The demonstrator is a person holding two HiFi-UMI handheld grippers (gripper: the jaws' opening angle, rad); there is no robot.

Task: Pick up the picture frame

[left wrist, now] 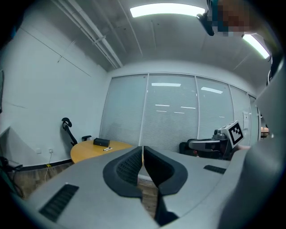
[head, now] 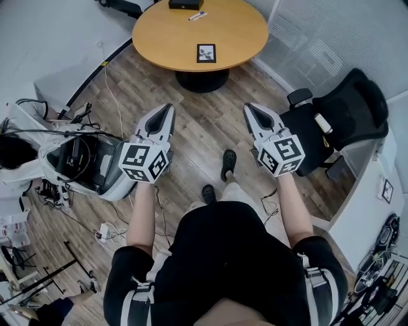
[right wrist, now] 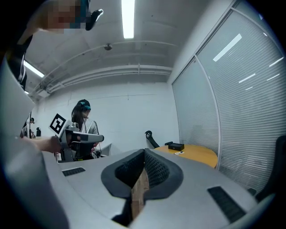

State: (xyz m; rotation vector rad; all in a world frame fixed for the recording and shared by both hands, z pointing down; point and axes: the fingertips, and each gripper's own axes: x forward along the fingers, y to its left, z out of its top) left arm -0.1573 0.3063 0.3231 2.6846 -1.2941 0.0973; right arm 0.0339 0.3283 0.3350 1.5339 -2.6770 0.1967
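Observation:
A small black picture frame (head: 206, 53) lies flat near the front edge of the round wooden table (head: 236, 32) in the head view. My left gripper (head: 167, 111) and right gripper (head: 250, 109) hover side by side over the wooden floor, well short of the table, both pointing toward it. Each is shut with nothing between its jaws. In the left gripper view the tips (left wrist: 143, 149) meet, with the table (left wrist: 91, 150) far off at the left. The right gripper view shows the tips (right wrist: 144, 152) closed and the table (right wrist: 196, 154) at the right; the frame is not visible in either gripper view.
A black box (head: 185, 4) and a pen (head: 197, 15) lie at the table's far side. A black office chair (head: 344, 118) stands at the right, another chair with cables (head: 76, 159) at the left. A person (right wrist: 82, 127) stands by the far wall. My shoes (head: 228, 164) are on the floor.

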